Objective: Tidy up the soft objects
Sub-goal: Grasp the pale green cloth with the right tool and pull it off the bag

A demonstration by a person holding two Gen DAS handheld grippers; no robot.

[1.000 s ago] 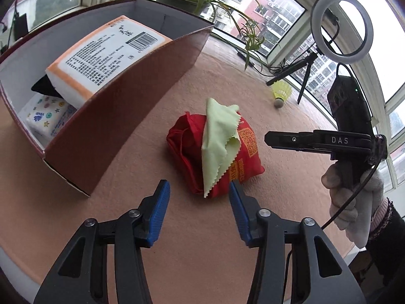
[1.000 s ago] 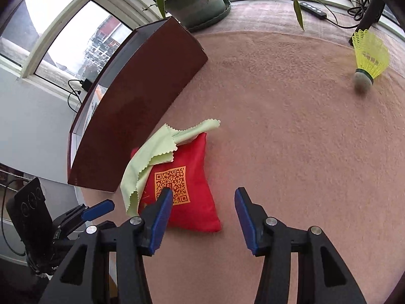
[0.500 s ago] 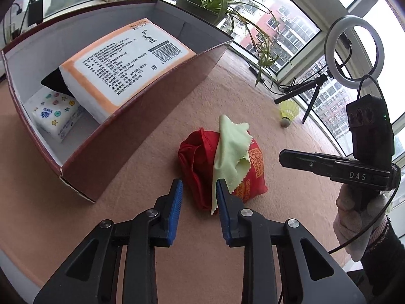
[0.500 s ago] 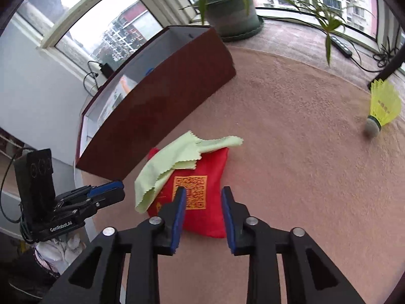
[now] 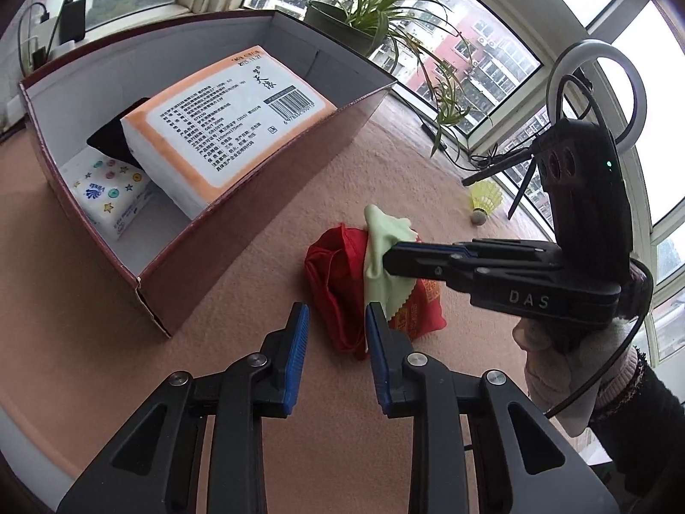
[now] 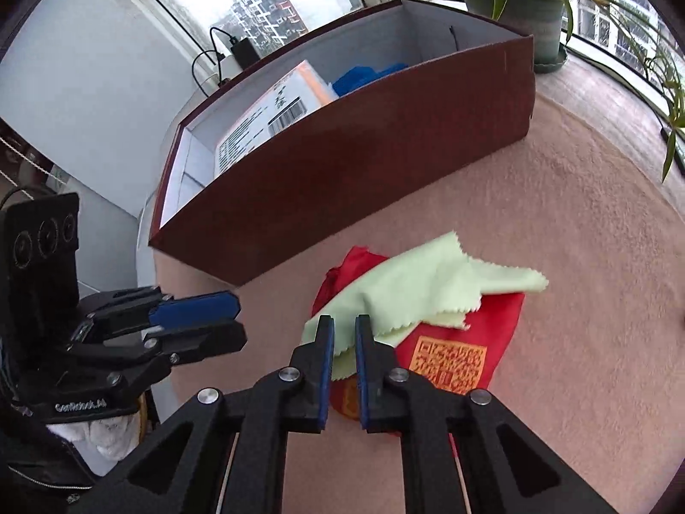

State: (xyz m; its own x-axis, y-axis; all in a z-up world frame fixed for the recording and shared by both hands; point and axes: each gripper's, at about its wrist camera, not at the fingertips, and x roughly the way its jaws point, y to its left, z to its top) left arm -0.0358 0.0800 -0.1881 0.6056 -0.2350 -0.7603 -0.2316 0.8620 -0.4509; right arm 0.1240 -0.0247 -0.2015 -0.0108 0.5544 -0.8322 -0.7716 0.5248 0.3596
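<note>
A light green cloth lies draped over a red fabric pouch with a gold QR print on the tan mat. My right gripper is over the cloth's near edge with a narrow gap between its jaws; in the left wrist view its fingers touch the green cloth. My left gripper is open and empty just in front of the red pouch. It also shows in the right wrist view.
A dark red open box stands left of the pouch. It holds a large tissue pack, a small patterned tissue pack, a black item and a blue cloth. A yellow shuttlecock, a ring light and potted plants stand behind.
My right gripper has moved forward onto the green cloth and narrowed its jaws. My left gripper narrowed, then widened a little, and drew slightly back from the pouch.
</note>
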